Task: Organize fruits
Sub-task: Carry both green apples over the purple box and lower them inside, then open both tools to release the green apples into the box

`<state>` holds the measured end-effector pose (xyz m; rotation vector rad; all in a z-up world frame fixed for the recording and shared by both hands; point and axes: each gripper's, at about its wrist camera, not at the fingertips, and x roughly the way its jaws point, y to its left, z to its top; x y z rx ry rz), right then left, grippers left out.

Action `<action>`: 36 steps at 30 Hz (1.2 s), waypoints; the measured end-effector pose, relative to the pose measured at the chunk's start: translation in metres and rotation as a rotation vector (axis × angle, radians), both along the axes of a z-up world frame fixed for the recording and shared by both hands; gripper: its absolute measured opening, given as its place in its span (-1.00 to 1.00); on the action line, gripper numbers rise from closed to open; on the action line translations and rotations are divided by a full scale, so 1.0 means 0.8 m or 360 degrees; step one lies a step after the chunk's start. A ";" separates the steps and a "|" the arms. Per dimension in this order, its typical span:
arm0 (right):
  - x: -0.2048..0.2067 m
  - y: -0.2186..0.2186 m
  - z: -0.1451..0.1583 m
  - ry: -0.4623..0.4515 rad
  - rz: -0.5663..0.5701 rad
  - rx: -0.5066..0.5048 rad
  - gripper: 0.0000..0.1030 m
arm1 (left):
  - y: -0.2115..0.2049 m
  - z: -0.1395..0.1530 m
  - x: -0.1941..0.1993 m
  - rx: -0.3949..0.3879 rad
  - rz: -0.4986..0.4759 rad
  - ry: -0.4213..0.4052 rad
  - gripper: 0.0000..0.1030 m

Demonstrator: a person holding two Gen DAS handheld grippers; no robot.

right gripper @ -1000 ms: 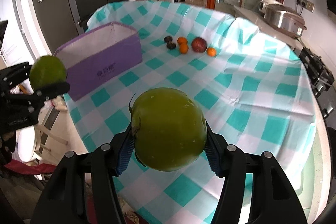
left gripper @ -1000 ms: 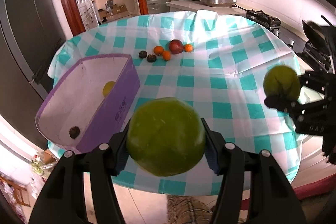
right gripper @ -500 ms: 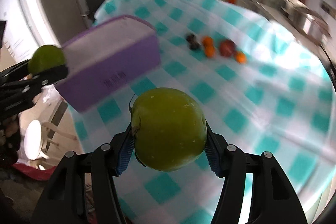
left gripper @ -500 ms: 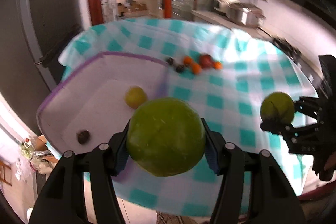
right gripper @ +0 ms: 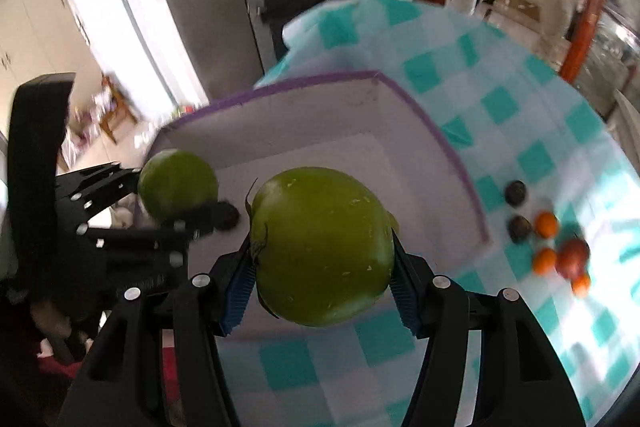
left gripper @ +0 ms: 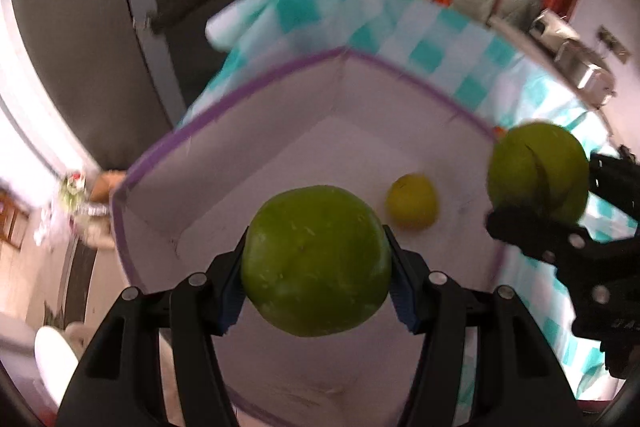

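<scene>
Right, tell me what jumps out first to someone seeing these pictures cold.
Two big green fruits fill the foreground: the left gripper clamps one green fruit, and the right gripper clamps another with a stem. Behind them gapes the purple-edged white box, a small yellow fruit on its floor. On the checked tablecloth right of the box lies a cluster of small orange, red and dark fruits.

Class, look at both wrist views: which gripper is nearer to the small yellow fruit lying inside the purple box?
Probably the left. The left gripper hangs over the purple box with the yellow fruit just ahead; the right gripper sits at the box's near edge.
</scene>
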<state>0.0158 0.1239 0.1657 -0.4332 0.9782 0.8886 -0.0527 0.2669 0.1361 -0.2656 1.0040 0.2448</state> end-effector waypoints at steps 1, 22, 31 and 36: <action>0.009 0.017 -0.012 0.0027 0.0010 -0.0052 0.14 | 0.007 -0.011 0.007 -0.0012 0.0021 0.0052 0.16; 0.145 0.166 -0.183 0.0407 -0.0129 -0.0591 0.17 | 0.016 -0.100 0.084 -0.0081 -0.0286 0.0679 0.17; 0.131 0.150 -0.119 0.0371 -0.0106 -0.0389 0.50 | 0.011 -0.071 0.076 -0.0104 -0.0370 0.0484 0.76; 0.132 0.015 -0.012 0.0301 -0.0299 0.0270 0.50 | 0.001 -0.008 0.053 0.0106 -0.0251 0.0103 0.80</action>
